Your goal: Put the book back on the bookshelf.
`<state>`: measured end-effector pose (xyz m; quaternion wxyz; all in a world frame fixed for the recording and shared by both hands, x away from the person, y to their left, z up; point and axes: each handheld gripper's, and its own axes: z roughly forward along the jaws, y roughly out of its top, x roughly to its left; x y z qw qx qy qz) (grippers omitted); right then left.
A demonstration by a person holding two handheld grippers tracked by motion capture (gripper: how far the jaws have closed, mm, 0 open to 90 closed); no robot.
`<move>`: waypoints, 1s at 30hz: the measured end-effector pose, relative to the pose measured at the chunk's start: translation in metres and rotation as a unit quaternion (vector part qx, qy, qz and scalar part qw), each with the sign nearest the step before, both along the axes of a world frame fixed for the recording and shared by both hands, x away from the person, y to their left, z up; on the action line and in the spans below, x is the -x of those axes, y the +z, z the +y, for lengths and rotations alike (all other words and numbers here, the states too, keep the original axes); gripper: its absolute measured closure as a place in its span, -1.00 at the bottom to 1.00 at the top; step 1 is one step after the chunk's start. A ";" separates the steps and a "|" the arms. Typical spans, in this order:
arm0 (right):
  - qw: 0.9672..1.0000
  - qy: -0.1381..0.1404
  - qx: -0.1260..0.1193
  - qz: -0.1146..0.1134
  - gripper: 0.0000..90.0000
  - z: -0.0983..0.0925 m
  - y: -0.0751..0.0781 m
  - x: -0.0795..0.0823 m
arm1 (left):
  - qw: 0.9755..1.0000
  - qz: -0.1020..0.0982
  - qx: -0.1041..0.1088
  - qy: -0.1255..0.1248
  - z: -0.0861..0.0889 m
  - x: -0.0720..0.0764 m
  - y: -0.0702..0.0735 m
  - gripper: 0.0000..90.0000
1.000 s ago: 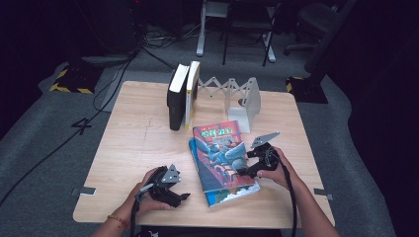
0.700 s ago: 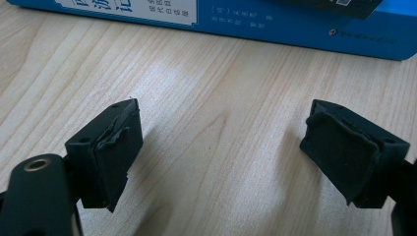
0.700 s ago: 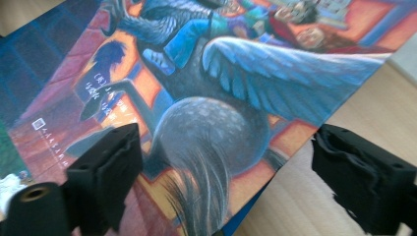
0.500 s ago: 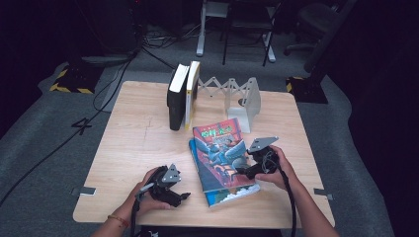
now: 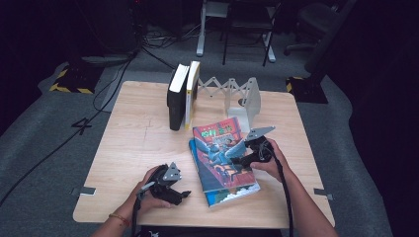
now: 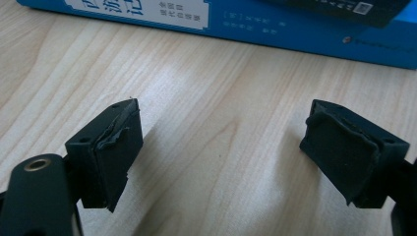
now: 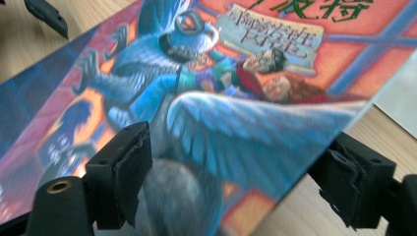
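Two books lie stacked flat on the wooden table (image 5: 138, 143). The top book (image 5: 220, 153) (image 7: 236, 98) has a red and blue picture cover. Under it lies a blue book (image 5: 232, 193) (image 6: 275, 29). My right gripper (image 5: 237, 160) (image 7: 241, 177) stands open astride the top book's right edge, with one jaw over the cover and the other beyond the edge above the table. My left gripper (image 5: 183, 193) (image 6: 221, 152) rests on the table left of the stack. It is open, with bare wood between its pads.
A black book (image 5: 175, 101) and a white book with a yellow spine (image 5: 191, 94) stand upright at the back. A white accordion book rack (image 5: 237, 96) stretches to their right. Dark floor, cables and chair legs lie beyond the table.
The right gripper has edged slightly up along the top book's right edge. The left gripper has stayed in place.
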<state>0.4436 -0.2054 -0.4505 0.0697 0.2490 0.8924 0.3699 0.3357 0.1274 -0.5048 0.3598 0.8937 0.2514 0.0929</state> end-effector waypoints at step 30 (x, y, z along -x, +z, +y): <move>0.996 0.049 -0.072 0.006 0.61 0.007 0.011 0.023 | 0.996 -0.035 0.000 0.081 0.005 -0.054 0.012 -0.39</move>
